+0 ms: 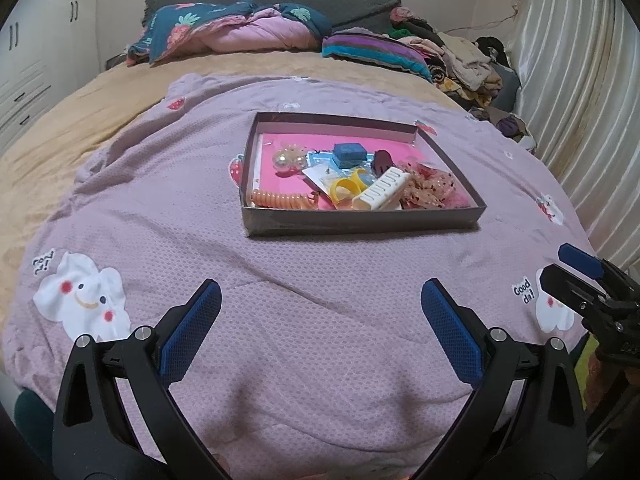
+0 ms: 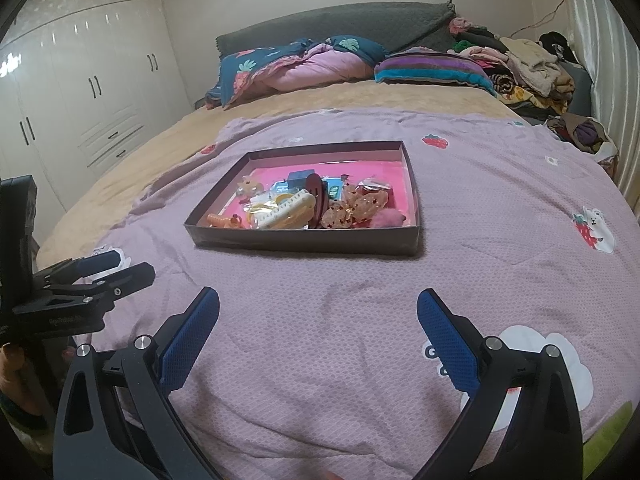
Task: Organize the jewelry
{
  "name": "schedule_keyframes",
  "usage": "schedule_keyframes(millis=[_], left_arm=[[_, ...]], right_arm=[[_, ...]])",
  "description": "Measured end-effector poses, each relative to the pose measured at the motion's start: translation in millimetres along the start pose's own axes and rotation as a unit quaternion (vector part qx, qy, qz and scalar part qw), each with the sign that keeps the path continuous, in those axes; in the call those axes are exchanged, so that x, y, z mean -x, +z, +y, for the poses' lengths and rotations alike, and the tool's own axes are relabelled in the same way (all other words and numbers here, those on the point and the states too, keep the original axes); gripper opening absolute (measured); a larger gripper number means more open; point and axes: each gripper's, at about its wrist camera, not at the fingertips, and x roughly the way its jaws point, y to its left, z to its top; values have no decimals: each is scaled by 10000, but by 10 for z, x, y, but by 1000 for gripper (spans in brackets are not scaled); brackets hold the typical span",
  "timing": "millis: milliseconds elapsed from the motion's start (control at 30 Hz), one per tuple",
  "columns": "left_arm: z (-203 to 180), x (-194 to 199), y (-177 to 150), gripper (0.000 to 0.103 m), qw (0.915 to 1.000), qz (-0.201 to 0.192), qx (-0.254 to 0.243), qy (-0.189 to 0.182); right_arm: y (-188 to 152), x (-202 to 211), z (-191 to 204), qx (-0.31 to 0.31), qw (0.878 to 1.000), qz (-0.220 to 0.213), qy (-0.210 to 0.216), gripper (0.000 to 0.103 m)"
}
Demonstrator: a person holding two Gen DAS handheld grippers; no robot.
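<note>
- The bed (image 1: 100,128) is soft, and its lilac quilt (image 1: 320,280) is rumpled. Pressing down near the box (image 1: 360,222) could tilt it or let it slide, since nothing stiff lies under it.
- The box sits in the middle of the quilt, well ahead of both tools. It is shallow and open-topped; its long axis runs left to right and a long wall faces the near side.
- The left hand-held gripper (image 1: 320,300) hovers over the near quilt, released, with its jaws spread wide and nothing between them. The right hand-held gripper (image 2: 318,308) is the same, also empty and just right of the left one.
- Inside the box the pieces are heaped toward the near wall and overlap. Reaching for one piece would probably drag its neighbours along or snag them.
- The white hair clip (image 1: 382,191) lies on the heap, its long axis slanting from near-left to far-right.
- The orange coil tie (image 1: 280,199) lies along the near wall, running left to right. It looks springy and may slip from a pinch.
</note>
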Motion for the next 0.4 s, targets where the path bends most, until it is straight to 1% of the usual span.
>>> schedule_keyframes(millis=[67,133,200,233,267,300,333,367,400], left_arm=[[40,-20,18,94,10000,13,85,-4],[141,-75,74,94,9997,48,220,75],[322,-183,169,94,9987,142,424,261],[524,-298,263,94,9967,233,640,435],[679,-378,333,94,9950,268,770,573],[831,-447,396,94,9929,281,889,737],[1069,-562,505,94,9884,264,1050,1061],[1266,-665,595,94,9838,240,1138,1362],[1410,-741,664,94,9795,226,1200,1601]], right_arm=[[14,-23,-41,-30,10000,-15,-43,99],[38,-56,-105,-89,9999,-33,-111,99],[106,-110,-297,-273,9994,-61,-192,99],[146,-141,-395,-340,9991,-73,-260,99],[207,-206,-573,-421,9980,-106,-457,99],[272,-297,-784,-472,9959,-115,-762,99],[316,-375,-950,-510,9937,-91,-990,99],[386,-503,-1225,-616,9891,-17,-1340,99],[442,-608,-1446,-696,9849,48,-1584,99]])
